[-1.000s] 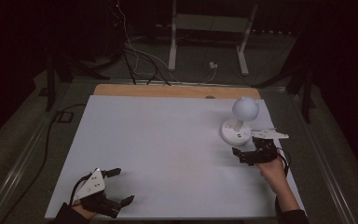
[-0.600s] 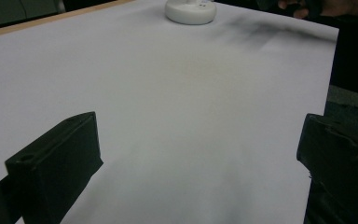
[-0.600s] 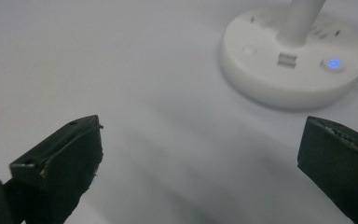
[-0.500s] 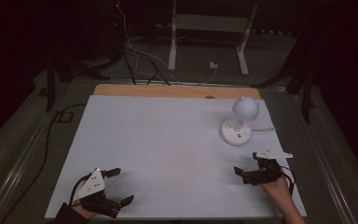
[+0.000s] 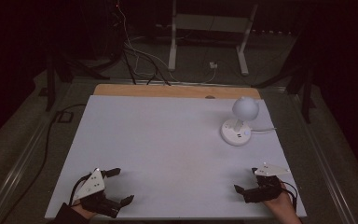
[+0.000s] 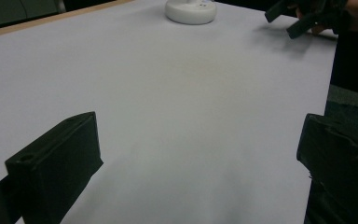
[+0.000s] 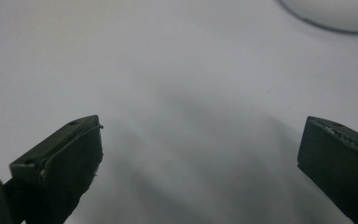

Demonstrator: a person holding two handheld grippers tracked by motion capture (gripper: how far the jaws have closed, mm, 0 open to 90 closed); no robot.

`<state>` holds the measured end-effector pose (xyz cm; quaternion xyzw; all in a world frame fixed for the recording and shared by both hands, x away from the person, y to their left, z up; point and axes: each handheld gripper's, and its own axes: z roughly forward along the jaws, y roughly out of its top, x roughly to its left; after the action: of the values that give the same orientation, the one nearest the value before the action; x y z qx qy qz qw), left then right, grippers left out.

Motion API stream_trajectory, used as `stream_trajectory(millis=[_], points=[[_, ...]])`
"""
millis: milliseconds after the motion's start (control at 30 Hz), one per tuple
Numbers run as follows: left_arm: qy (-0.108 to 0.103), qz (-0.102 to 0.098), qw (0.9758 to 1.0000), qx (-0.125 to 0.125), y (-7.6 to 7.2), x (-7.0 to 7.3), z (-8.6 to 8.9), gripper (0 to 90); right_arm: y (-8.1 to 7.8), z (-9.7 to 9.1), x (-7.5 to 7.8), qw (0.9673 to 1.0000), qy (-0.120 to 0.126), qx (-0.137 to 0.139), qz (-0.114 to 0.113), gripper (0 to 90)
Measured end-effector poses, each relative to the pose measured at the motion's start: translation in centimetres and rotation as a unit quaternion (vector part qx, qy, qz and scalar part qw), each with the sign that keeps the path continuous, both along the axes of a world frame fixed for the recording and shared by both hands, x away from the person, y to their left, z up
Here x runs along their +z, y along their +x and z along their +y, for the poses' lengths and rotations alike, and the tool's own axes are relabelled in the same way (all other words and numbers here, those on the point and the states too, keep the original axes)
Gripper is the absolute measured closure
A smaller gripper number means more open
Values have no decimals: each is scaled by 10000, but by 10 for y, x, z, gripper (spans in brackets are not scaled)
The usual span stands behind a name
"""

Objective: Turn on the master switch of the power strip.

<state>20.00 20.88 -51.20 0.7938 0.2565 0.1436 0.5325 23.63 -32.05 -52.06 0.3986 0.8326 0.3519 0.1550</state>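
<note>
A small white lamp (image 5: 240, 121) with a globe head and a round base stands at the right of the white table top (image 5: 168, 140). Its base (image 6: 190, 10) also shows far off in the left gripper view. My left gripper (image 5: 122, 185) rests at the near left corner, jaws wide open over bare table (image 6: 200, 140). Near the front right corner my right gripper (image 5: 246, 180) is open too, with nothing between its fingers (image 7: 60, 158). It sits well short of the lamp, whose base edge (image 7: 335, 14) shows at the top right of the right gripper view.
A thin white cord (image 5: 263, 130) runs from the lamp base off the table's right side. A wooden strip (image 5: 177, 91) borders the far edge. Cables and a white stand (image 5: 205, 28) lie on the floor beyond. The other hand's gripper (image 6: 307, 18) appears far off.
My right gripper has drawn back from beside the lamp base toward the near right corner, staying open. The left gripper has not moved.
</note>
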Motion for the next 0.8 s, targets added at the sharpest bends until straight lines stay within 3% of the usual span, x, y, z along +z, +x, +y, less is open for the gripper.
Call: stream_trajectory(millis=[467,800], points=[[28,5,10000,-8,-1,0,-1,1,-19,-7,-4,9987,-294,366,175,0],[44,9,10000,-25,-1,-1,-1,1,-24,-13,-5,9975,-442,536,106,0]])
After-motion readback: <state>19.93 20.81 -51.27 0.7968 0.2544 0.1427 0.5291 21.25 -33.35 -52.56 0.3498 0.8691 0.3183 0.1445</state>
